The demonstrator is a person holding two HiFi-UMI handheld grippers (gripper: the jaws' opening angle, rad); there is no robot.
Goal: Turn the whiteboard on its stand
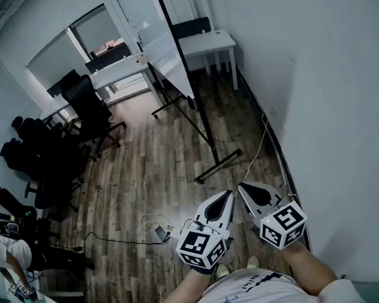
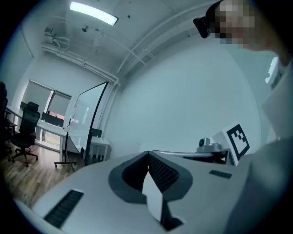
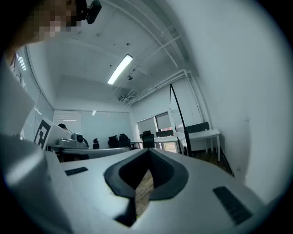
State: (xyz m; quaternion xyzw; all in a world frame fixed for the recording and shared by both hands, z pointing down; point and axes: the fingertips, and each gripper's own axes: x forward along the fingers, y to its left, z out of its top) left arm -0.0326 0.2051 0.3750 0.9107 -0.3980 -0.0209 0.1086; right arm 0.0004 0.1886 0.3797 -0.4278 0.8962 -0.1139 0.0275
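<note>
The whiteboard (image 1: 160,41) stands on its black wheeled stand (image 1: 209,139) some way ahead of me, edge-on, close to the right wall; the left gripper view shows the whiteboard (image 2: 87,119) at left, and in the right gripper view its edge (image 3: 179,116) rises as a thin dark line. My left gripper (image 1: 228,195) and right gripper (image 1: 241,187) are held side by side in front of my body, far short of the board. Both are shut with nothing between the jaws. Each points level toward the board.
Several black office chairs (image 1: 51,150) crowd the left side. White desks (image 1: 203,47) stand at the far end behind the board. A cable with a charger (image 1: 158,233) lies on the wood floor near my feet, and another cable (image 1: 258,148) runs along the right wall.
</note>
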